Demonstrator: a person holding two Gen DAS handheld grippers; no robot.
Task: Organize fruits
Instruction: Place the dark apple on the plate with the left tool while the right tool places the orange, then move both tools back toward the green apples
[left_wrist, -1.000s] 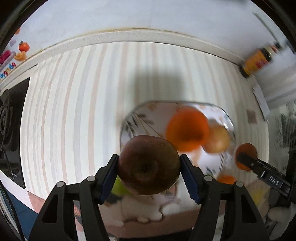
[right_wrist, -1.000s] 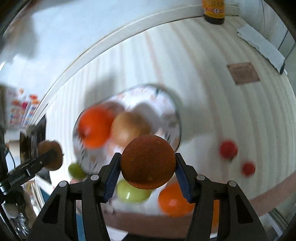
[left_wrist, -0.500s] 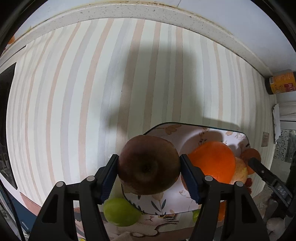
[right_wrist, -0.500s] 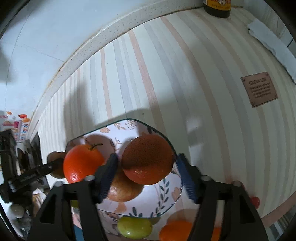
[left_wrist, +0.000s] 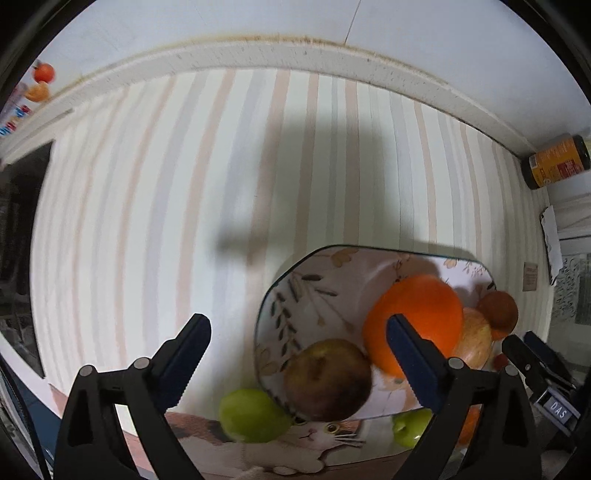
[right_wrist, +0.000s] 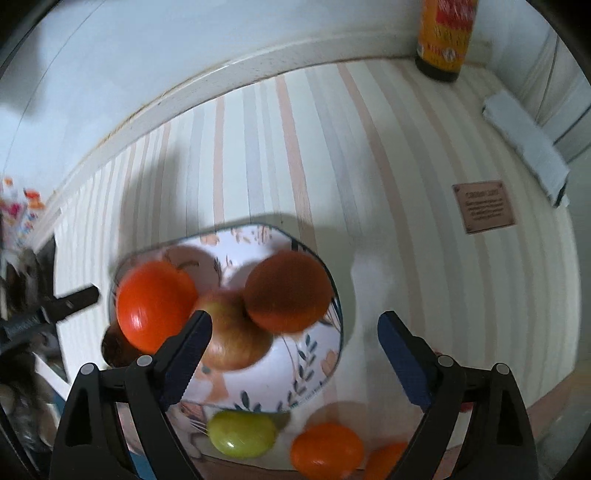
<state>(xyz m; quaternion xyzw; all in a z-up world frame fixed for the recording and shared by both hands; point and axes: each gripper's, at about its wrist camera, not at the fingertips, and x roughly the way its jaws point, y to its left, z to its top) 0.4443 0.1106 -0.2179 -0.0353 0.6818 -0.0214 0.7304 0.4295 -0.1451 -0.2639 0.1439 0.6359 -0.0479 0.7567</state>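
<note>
Left tool wide apart, jaws just opened, nothing between the pads; the dark brownish apple it let go now sits in the near corner of the plate, right below the gap, so this looks like a drop-off done straight down to keep the fruit from rolling. Right tool same story: jaws just opened, empty, and the dull orange fruit lies on the far right side of the plate, leaning against the yellowish apple and close to the bright orange. Plate is getting crowded, fruit touching fruit, which likely holds the pile in place. Nearer than the plate, still on the counter: a green apple just beside the rim, an orange next to it, another partly cut off at the edge, probably next to go. Second green apple shows in the left view behind the right finger. Farther off: brown label tag, folded cloth, dark bottle at the back wall, none of it task stuff.
</note>
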